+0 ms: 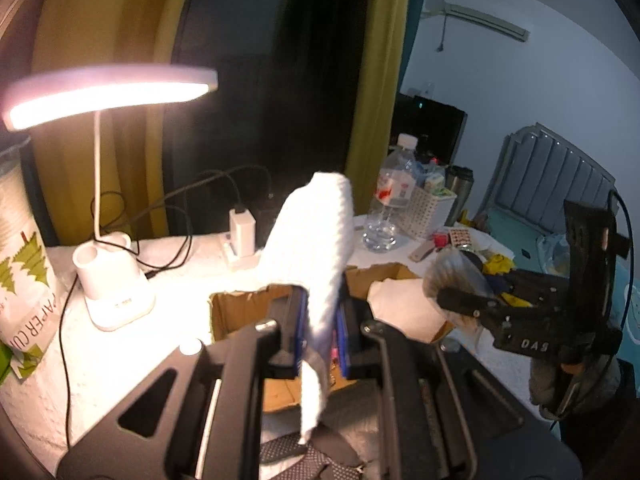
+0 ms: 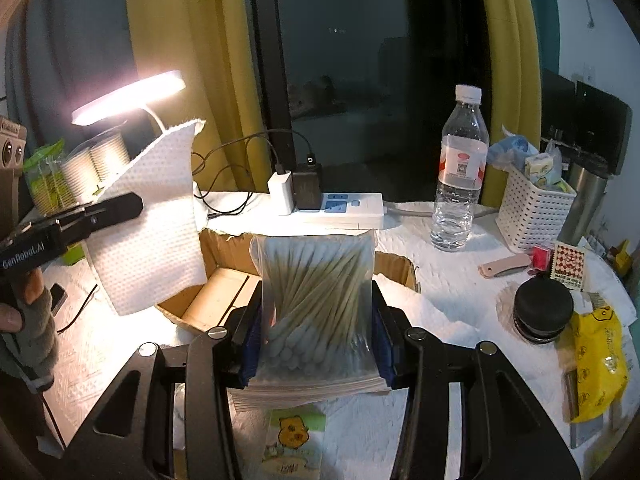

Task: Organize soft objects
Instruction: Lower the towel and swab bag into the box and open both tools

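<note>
2 grippers loaded – left gripper (image 1: 320,336) pinched shut on white paper towel (image 1: 316,240), right gripper (image 2: 318,340) half-spread, clamping cotton swab bag (image 2: 316,292) upright; cardboard box (image 2: 224,292) directly below-ahead, mid-desk, nearer right.

Home bedroom: padded headboard (image 1: 556,176), yellow curtains (image 2: 180,40), lit desk lamp (image 1: 108,96), cluttered table (image 2: 440,288).

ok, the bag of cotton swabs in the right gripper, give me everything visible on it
The bag of cotton swabs is a clear, slightly wrinkled plastic pouch packed with pale-stemmed, white-tipped swabs lying roughly parallel and fanning upward. It stands about upright, clamped at its lower sides by the right gripper, blue pads pressing both edges. It is held in front of the open cardboard box. The left wrist view shows only its blurred top.
</note>
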`<state>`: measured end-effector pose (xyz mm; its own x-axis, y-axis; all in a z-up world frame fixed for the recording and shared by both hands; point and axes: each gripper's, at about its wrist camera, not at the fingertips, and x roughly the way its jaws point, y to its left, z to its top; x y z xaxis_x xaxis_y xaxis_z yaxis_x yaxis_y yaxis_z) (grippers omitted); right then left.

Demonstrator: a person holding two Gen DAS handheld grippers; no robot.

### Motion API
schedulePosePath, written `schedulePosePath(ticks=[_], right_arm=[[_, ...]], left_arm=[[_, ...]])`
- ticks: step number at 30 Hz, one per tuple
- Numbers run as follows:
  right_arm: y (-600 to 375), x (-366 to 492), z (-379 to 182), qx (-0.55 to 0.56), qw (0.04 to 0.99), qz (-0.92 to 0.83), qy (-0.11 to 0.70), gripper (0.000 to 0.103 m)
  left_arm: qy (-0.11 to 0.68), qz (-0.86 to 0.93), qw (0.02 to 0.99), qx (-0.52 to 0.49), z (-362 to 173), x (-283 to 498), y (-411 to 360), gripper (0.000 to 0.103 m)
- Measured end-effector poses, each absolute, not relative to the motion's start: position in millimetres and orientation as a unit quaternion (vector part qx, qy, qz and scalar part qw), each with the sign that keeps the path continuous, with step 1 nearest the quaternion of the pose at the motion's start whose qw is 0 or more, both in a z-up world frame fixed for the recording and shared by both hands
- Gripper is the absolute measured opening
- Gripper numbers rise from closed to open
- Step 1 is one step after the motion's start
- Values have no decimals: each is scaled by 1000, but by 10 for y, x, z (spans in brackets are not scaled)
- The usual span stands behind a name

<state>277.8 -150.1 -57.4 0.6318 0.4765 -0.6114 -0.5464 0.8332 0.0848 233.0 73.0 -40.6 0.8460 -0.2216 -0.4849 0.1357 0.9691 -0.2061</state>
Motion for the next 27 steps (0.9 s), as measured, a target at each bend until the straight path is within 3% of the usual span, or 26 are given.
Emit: schedulePosePath(ticks=[18,21,27], right_arm=[[-1340,3190,-954,-40,881,286,375,48],[-1329,3208,-966,-41,880,286,377,48],[-1332,3199,-958,-40,885,279,371,55]], left_arm=[[350,-70,931,-80,-1053,2771,682,15],[353,-68,930,-74,-1051,2774,654,25],[349,-63,933,-58,-989,2718,584,26]])
